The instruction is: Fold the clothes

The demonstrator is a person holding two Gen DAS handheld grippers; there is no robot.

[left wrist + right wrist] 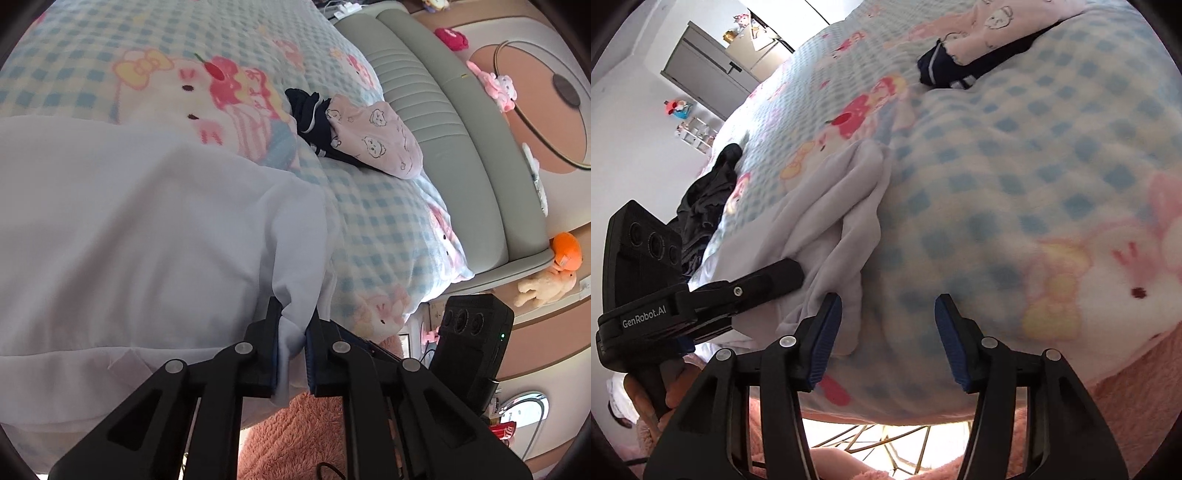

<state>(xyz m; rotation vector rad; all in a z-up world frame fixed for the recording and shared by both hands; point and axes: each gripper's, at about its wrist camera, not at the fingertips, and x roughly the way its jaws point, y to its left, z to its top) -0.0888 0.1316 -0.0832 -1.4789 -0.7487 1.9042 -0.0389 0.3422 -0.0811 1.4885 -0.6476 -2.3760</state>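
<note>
A white garment [147, 221] lies spread over the checked cartoon blanket [388, 229] on the bed. My left gripper [293, 314] is shut on a bunched edge of it, and cloth hangs down between the pads. In the right wrist view the same white garment [842, 206] lies crumpled, with the left tool's black housing [642, 280] held in a hand at lower left. My right gripper [888, 306] is open over the blanket [1034, 166], just right of the garment, with nothing pressed between its blue pads.
A pink patterned garment [376, 140] lies on a navy one [314, 114] near the grey padded headboard [443, 129]. A black garment [709, 199] lies at the bed's far side. Plush toys [546, 284] sit beyond the headboard. A pink fluffy rug [295, 435] lies below the bed edge.
</note>
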